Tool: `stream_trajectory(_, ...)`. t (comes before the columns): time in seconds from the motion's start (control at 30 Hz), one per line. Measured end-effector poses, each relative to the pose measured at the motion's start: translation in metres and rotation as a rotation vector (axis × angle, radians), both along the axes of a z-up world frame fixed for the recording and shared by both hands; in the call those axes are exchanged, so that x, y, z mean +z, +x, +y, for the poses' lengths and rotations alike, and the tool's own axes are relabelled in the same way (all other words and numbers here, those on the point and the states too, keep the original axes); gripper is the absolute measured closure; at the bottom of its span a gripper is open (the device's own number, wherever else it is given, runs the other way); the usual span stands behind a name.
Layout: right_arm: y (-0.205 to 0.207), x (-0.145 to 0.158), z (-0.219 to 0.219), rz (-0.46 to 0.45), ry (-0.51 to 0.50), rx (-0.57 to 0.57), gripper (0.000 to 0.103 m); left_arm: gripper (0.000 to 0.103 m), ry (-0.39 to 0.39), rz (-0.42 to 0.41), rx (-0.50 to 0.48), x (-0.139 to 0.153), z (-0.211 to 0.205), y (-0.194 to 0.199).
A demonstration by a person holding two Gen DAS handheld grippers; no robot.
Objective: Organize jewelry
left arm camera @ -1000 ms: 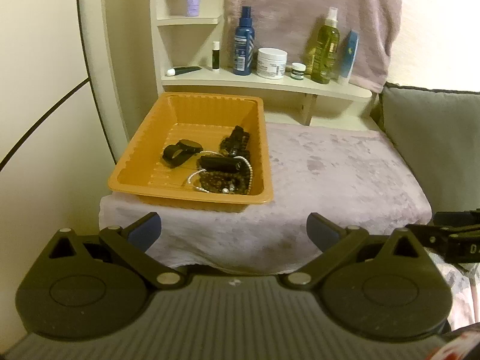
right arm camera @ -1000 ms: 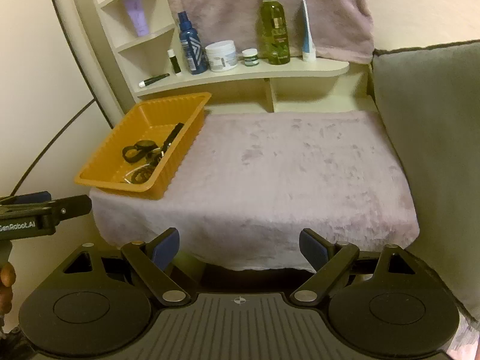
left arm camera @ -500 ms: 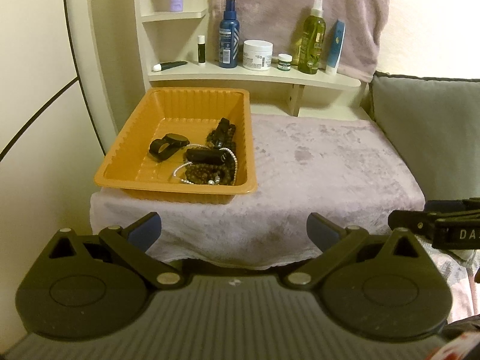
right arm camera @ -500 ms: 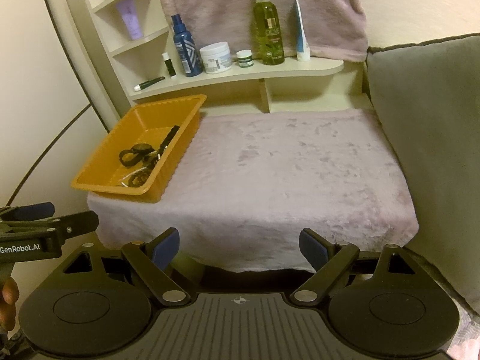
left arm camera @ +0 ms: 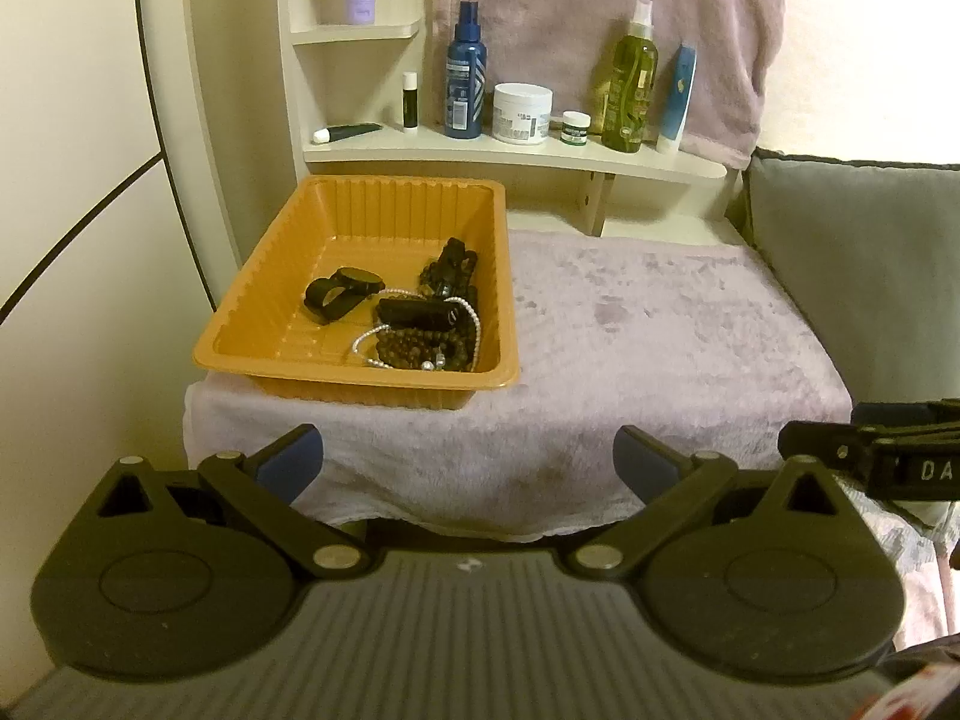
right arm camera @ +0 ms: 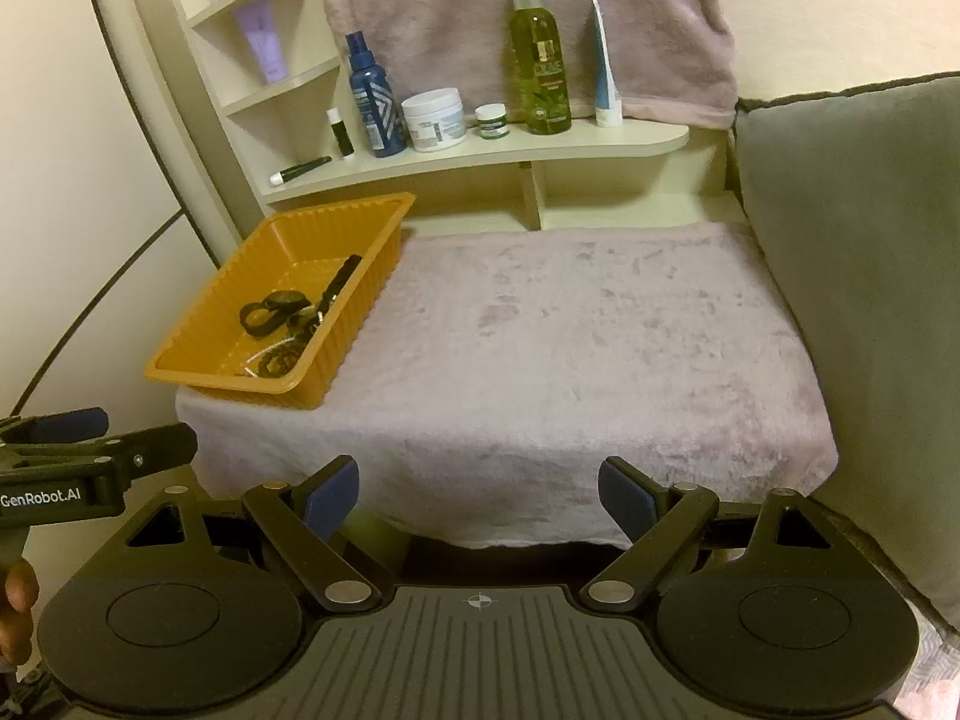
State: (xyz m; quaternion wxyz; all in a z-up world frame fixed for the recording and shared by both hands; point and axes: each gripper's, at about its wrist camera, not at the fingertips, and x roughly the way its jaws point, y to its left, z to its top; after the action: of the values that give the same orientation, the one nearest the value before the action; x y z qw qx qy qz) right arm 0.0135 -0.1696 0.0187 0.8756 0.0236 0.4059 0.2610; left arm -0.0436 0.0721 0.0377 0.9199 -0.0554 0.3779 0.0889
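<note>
You're holding both grippers back off the front edge of the fuzzy pink cloth (right arm camera: 570, 360). The left gripper (left arm camera: 468, 462) is sitting wide open with nothing in it, and the right gripper (right arm camera: 479, 495) is gaping empty too. The jewelry (left arm camera: 420, 324), beads, a pearl strand and black bands, is lying piled inside the orange tray (left arm camera: 288, 276), which is sitting on the cloth's left side, below the shelf (left arm camera: 516, 150) of bottles.

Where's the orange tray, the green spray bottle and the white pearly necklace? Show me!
Orange tray (left arm camera: 240, 330): left wrist view, on its left ribbed wall.
Green spray bottle (right arm camera: 540, 69): right wrist view, on the middle of its body.
White pearly necklace (left arm camera: 367, 337): left wrist view, on its bead strand.
</note>
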Motion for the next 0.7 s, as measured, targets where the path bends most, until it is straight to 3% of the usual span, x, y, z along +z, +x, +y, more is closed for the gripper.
stream_trajectory(0.7,-0.0003,0.0002,0.0009,-0.002,-0.001,-0.002,0.016,0.001,-0.002,-0.005,-0.005,0.0007,-0.0016,-0.0006)
